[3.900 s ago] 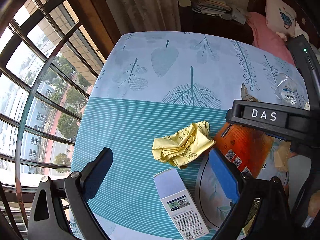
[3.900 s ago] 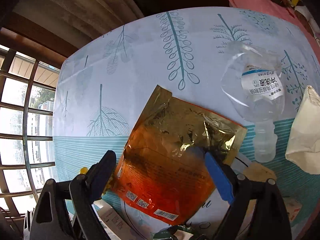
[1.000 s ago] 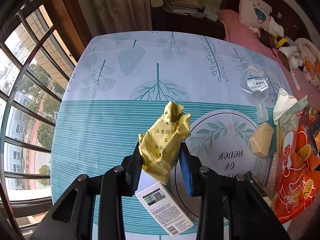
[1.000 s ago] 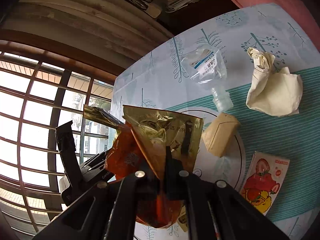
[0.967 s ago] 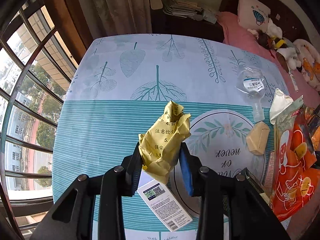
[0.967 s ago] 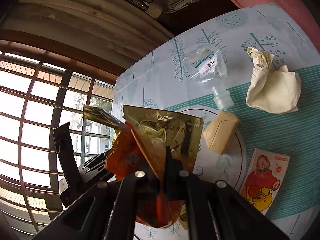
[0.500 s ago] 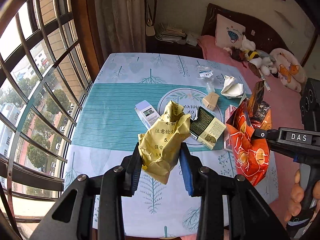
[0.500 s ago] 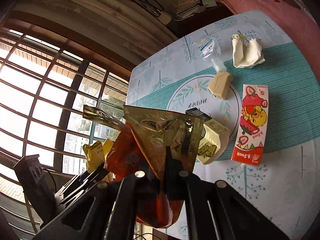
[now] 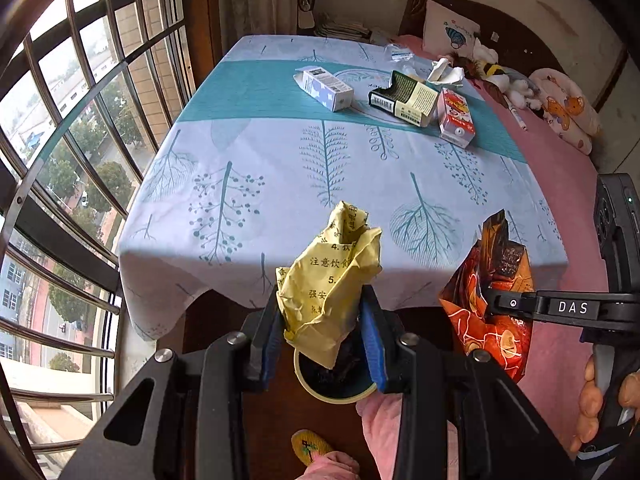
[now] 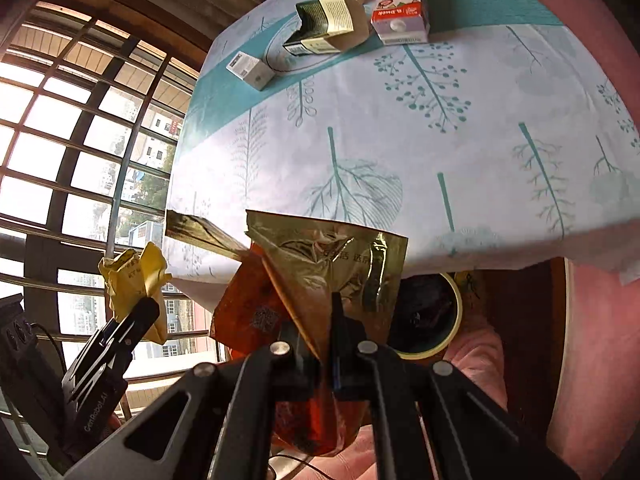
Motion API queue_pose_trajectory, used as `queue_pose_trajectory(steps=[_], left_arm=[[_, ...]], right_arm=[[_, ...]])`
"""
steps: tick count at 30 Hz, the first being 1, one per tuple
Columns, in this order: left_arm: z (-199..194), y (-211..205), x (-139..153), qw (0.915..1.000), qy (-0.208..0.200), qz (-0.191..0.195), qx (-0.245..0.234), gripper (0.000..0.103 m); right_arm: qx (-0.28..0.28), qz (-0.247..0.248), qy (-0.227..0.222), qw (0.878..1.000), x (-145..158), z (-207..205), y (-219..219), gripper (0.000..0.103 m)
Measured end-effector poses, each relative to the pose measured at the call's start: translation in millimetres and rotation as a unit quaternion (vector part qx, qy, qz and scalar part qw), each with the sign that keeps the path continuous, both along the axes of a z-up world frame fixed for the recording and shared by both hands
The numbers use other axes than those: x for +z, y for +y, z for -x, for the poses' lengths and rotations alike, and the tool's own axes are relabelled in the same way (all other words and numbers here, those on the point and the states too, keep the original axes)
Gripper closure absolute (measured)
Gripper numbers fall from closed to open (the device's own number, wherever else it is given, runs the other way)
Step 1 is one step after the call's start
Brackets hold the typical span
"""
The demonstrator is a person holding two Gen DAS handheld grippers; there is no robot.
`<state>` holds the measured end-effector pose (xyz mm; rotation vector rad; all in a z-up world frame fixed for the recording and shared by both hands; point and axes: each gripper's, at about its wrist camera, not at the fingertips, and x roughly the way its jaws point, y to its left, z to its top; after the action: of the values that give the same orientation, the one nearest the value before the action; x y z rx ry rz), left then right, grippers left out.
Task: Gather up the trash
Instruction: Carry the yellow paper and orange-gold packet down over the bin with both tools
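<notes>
My left gripper [image 9: 322,332] is shut on a crumpled yellow paper [image 9: 332,280] and holds it just above a yellow-rimmed bin [image 9: 336,384] on the floor in front of the table. My right gripper [image 10: 324,332] is shut on an orange and gold foil bag [image 10: 316,280], off the table's near edge; the bin [image 10: 428,316] is to its right in the right wrist view. The foil bag [image 9: 492,304] and right gripper also show at the right of the left wrist view. The yellow paper [image 10: 134,284] shows at the left of the right wrist view.
The table [image 9: 280,168] with a leaf-print cloth holds a white box [image 9: 324,88], a torn green and cream carton [image 9: 404,98], a red drink carton [image 9: 456,118] and crumpled white paper [image 9: 444,72]. A barred window [image 9: 60,120] is on the left, a pink bed [image 9: 560,184] on the right.
Both grippers have pulled back from over the table and dropped below its near edge. The yellow paper now hangs over the bin. The foil bag stays gripped.
</notes>
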<state>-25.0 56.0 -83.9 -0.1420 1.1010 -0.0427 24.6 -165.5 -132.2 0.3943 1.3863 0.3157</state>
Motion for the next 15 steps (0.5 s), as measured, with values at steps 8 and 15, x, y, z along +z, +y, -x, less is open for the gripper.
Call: queue_pose_trajectory(steps=[8, 15], left_arm=[[42.7, 1.6, -75.1, 0.9983, 0.056, 0.005, 0.017, 0.069], [49.4, -5.8, -165.3, 0.9930, 0.114, 0.008, 0.030, 0.069]], right_arm=[[0.025, 0.049, 0.034, 0.998, -57.5, 43.8, 23.1, 0.098], [0.020, 0.085, 0.038, 0.995, -130.1, 60.1, 21.2, 0.098]])
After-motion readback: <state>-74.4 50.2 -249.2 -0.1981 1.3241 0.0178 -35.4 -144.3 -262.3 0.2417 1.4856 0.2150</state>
